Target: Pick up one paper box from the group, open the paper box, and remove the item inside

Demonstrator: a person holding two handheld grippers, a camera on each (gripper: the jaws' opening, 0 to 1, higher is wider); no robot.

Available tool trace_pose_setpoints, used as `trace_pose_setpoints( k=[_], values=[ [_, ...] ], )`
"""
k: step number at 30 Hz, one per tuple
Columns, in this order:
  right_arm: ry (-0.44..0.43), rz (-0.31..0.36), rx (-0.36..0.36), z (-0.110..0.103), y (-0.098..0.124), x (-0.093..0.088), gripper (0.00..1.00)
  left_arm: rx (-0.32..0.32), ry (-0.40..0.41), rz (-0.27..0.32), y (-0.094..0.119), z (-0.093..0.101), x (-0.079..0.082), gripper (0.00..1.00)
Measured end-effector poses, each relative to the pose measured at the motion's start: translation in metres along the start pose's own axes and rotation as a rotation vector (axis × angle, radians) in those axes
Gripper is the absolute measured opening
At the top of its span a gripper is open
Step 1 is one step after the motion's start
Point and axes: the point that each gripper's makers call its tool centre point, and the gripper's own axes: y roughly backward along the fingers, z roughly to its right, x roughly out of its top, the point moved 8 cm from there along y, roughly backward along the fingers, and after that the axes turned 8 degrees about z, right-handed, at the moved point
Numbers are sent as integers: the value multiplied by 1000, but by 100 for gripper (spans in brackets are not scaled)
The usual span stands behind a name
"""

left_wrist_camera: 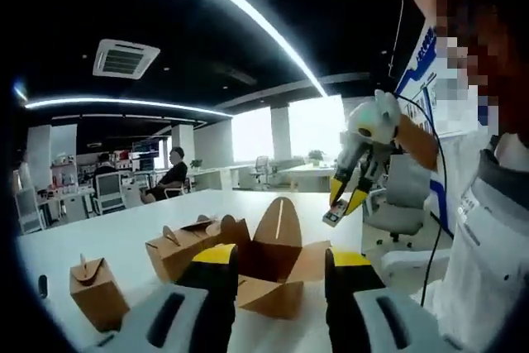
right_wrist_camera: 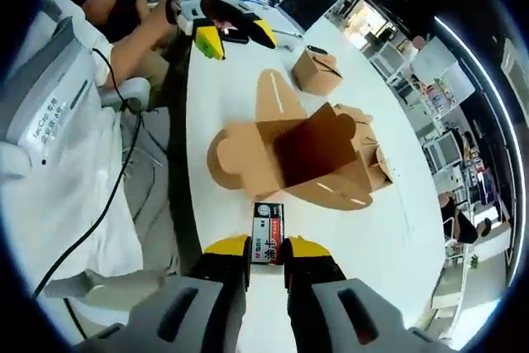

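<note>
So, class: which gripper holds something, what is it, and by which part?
The right gripper pinches a small printed packet by its near end. The left gripper holds nothing.

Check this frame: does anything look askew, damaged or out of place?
Nothing stands out. The opened paper box lies on the white table with flaps splayed, as expected, and the right gripper holds the small item clear of it.
</note>
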Motion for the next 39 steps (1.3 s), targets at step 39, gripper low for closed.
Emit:
trace_pose_setpoints(
  k=[39],
  values=[
    [-49, 76, 224, -25, -94, 6, 17, 36, 29, 18, 8, -12, 1, 42]
  ],
)
